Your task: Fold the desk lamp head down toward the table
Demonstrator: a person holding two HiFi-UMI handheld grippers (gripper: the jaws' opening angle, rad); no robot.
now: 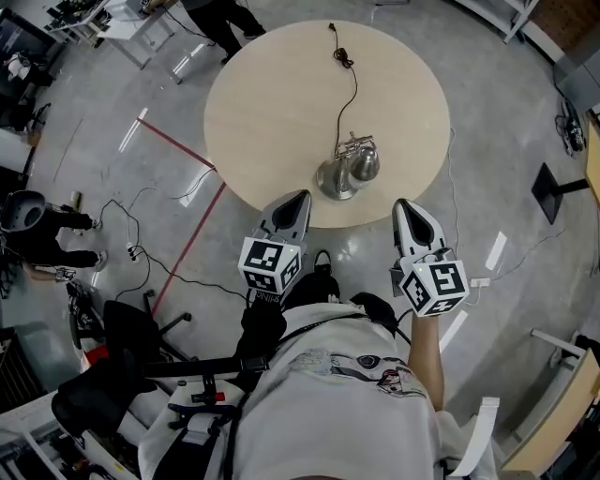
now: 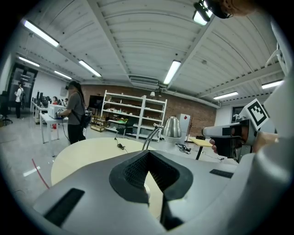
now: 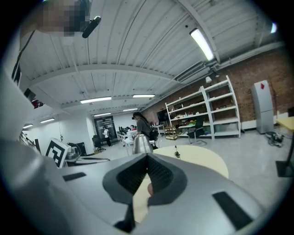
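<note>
We find the desk lamp (image 1: 349,169) standing on the worktop (image 1: 272,103), close to its near edge. Its cord (image 1: 356,94) runs from the lamp across the worktop to the far side, where the plug end (image 1: 341,58) lies. Our left tongs (image 1: 298,199) reach over the near edge, just left of the lamp and apart from it. Our right tongs (image 1: 405,206) sit at the edge to its right. The lamp stands between them, a little beyond. Behind the worktop, to the left, a person (image 1: 220,21) stands on the floor (image 1: 506,141).
</note>
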